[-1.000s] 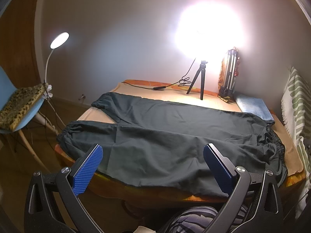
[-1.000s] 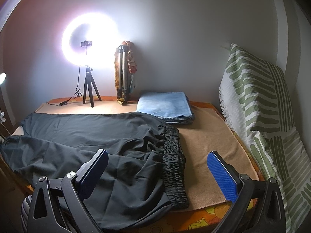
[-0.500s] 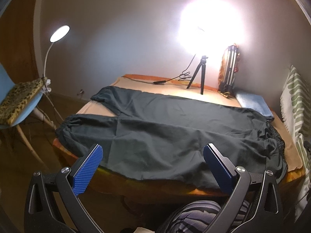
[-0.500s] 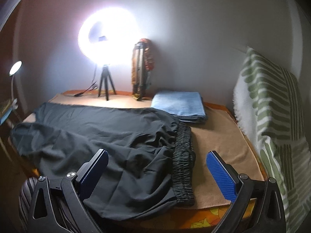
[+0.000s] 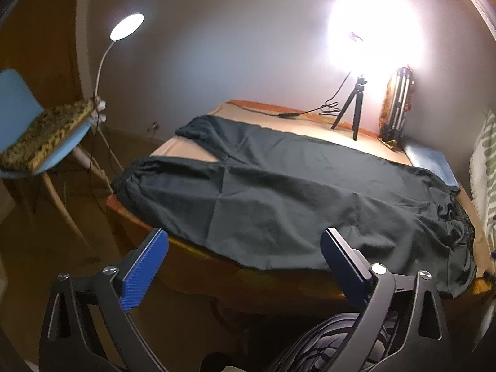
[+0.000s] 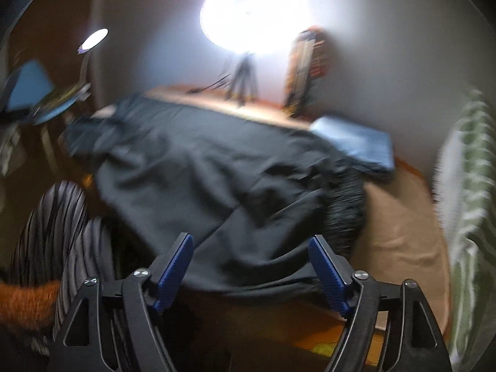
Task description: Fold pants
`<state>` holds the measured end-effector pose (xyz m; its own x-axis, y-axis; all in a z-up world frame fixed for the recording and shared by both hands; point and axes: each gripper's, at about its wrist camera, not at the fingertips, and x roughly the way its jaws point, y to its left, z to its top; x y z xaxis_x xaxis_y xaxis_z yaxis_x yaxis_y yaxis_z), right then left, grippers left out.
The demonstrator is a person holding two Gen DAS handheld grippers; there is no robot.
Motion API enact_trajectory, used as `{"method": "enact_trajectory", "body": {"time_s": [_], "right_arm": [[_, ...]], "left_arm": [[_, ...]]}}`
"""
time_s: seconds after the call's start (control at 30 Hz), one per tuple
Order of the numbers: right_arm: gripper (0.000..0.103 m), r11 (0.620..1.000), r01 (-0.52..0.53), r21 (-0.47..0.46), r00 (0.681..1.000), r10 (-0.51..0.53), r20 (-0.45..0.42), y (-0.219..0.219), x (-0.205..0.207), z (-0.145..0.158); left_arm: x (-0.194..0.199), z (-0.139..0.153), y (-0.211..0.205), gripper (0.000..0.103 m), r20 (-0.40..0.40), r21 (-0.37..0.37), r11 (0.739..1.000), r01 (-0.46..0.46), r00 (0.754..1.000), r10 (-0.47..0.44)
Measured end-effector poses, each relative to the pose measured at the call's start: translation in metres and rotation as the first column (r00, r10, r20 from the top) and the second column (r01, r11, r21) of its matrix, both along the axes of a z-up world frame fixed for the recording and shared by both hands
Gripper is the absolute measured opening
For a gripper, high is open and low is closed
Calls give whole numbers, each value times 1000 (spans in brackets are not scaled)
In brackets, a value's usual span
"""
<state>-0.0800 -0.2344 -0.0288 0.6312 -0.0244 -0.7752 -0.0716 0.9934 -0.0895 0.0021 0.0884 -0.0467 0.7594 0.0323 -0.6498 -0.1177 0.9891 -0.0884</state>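
Dark, thin, matte track pants lie spread flat on a table covered by a tan cloth, their long axis running left to right across both views. At the far left, the two gathered ankle cuffs fan apart near the table's left edge, beside a blue chair with a patterned cushion and a gooseneck lamp. The lower leg drapes a little over the near table edge, straight ahead of both tools. The left gripper hovers short of that edge, jaws spread wide and empty, aimed at the mid-leg fabric. The right gripper, in a motion-blurred view, also stands wide and empty, and appears nearest the hanging hem close to the ruched elastic waistband at the right end. So the left tool is nearer the cuffs, the right nearer the waist. Behind stand a glaring ring light on a small tripod, a folded tripod, and folded blue jeans just beyond the waistband. A green-striped throw hangs at the far right.
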Motion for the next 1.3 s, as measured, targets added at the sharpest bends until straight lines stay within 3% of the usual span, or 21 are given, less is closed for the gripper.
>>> {"method": "enact_trajectory", "body": {"time_s": [0.2, 0.43, 0.6, 0.73, 0.97, 1.1, 1.3], "right_arm": [[69, 979, -205, -20, 974, 202, -101, 38, 1, -42], [58, 942, -318, -107, 940, 299, -162, 61, 9, -78], [38, 930, -348, -117, 929, 325, -178, 67, 15, -87], [34, 933, -350, -88, 925, 330, -189, 65, 19, -87], [12, 945, -323, -47, 931, 309, -193, 61, 26, -71], [4, 952, -291, -92, 945, 271, -181, 58, 41, -56], [2, 971, -185, -150, 979, 169, -114, 44, 81, -21]], "left_arm": [[-4, -7, 14, 94, -24, -6, 999, -53, 998, 53], [-11, -9, 36, 87, -40, -12, 995, -104, 994, 103], [-19, -8, 61, 87, -45, -13, 986, -164, 985, 164], [-21, -9, 86, 87, -45, -12, 978, -206, 978, 205], [1, -26, 139, 87, -76, -37, 961, -275, 959, 272], [24, -40, 169, 87, -105, -61, 952, -299, 951, 291], [62, -59, 210, 87, -136, -119, 938, -325, 941, 309]]}}
